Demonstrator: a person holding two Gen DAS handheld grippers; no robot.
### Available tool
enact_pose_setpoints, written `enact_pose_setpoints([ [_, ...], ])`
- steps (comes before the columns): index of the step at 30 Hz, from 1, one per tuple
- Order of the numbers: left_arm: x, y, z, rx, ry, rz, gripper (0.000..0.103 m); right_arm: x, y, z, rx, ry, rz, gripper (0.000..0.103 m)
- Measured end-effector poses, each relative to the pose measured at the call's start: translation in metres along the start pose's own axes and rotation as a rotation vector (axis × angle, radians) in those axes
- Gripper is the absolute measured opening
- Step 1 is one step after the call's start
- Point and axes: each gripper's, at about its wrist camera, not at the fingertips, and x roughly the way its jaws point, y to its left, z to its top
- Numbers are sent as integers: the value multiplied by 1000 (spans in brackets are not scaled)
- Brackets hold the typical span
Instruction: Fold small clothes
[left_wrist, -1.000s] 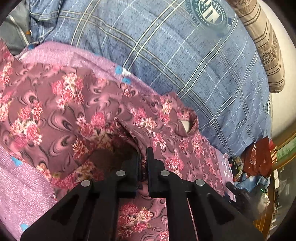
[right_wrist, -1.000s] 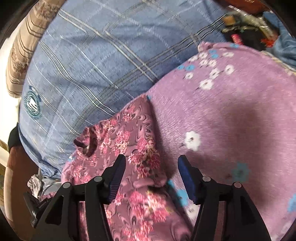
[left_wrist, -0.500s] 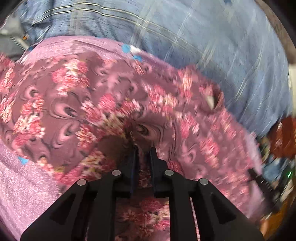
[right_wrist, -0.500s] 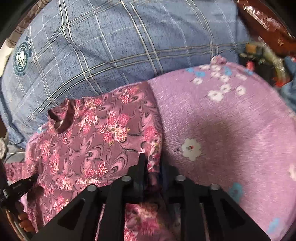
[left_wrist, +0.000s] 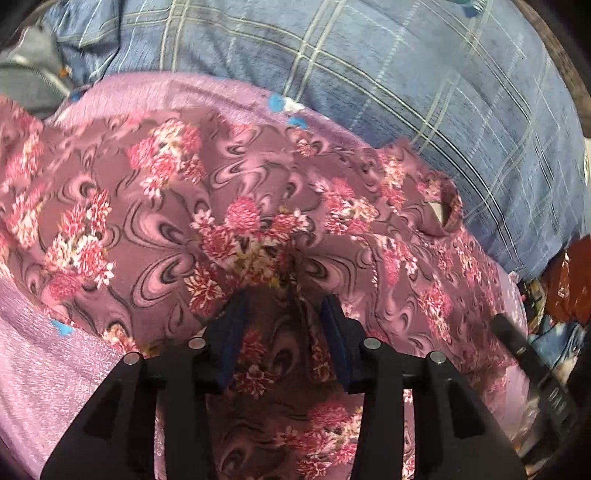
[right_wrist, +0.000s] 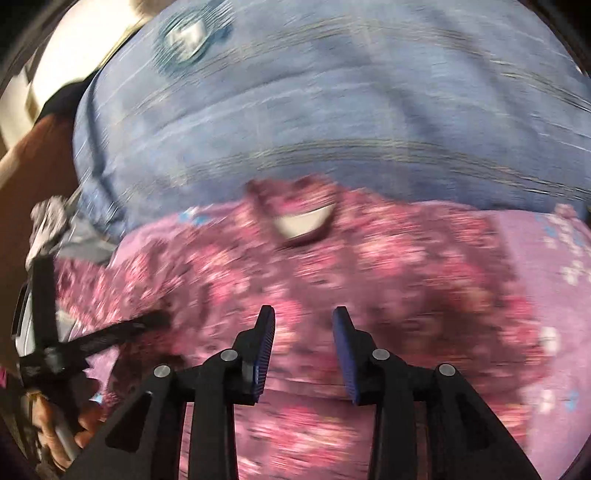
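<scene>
A small maroon garment with pink flowers lies spread on a lilac blanket. Its neck opening points toward the blue plaid cover. My left gripper is open, its jaws apart over a raised fold of the garment that lies between them. My right gripper is open above the garment, below the neck opening. The right wrist view is blurred by motion. The left gripper and the hand holding it show at the left edge of the right wrist view.
A blue plaid cover rises behind the blanket, with a round emblem on it. Grey cloth lies at the far left. Red and blue clutter sits at the right edge.
Both grippers were shut on the garment half a second ago and have opened, letting it go. The right gripper has swung left toward the garment's middle; the garment now lies flatter.
</scene>
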Motion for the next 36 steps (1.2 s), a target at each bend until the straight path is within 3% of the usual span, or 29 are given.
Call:
enact_pose_setpoints([
  [3, -9, 16, 3, -59, 0, -56, 39, 21, 25, -7, -7, 33, 53, 35],
  [6, -19, 27, 6, -97, -18, -61, 39, 46, 44, -20, -36, 65, 62, 35],
  [8, -32, 36, 10, -108, -41, -41, 39, 67, 53, -33, -80, 93, 13, 36],
  [10, -48, 45, 13, -126, -78, -21, 44, 65, 67, -49, -180, -14, -49, 37],
  [11, -57, 52, 16, -143, -104, -11, 47, 65, 73, -51, -211, -17, -87, 37],
  [13, -77, 76, 25, -189, -157, 24, 54, 64, 80, -53, -242, -16, -122, 38],
  [15, -97, 104, 33, -223, -196, 64, 55, 62, 76, -53, -224, -17, -103, 38],
  [20, -143, 190, 54, -345, -265, 255, 55, 61, 67, -51, -183, -21, -52, 41],
  [26, -165, 249, 69, -441, -264, 354, 59, 64, 66, -49, -172, -22, -27, 43],
  [30, -156, 275, 81, -481, -234, 369, 59, 61, 64, -50, -168, -23, -16, 44],
  [32, -145, 281, 87, -477, -232, 357, 56, 61, 63, -50, -165, -24, -11, 45],
  [33, -143, 280, 91, -458, -255, 346, 48, 61, 63, -50, -162, -24, -7, 45],
  [34, -141, 278, 95, -437, -267, 345, 18, 61, 62, -50, -160, -24, -3, 45],
  [35, -138, 280, 100, -422, -255, 331, 6, 61, 61, -50, -157, -24, 1, 46],
  [36, -135, 283, 103, -427, -248, 306, 7, 60, 60, -50, -155, -25, 4, 46],
])
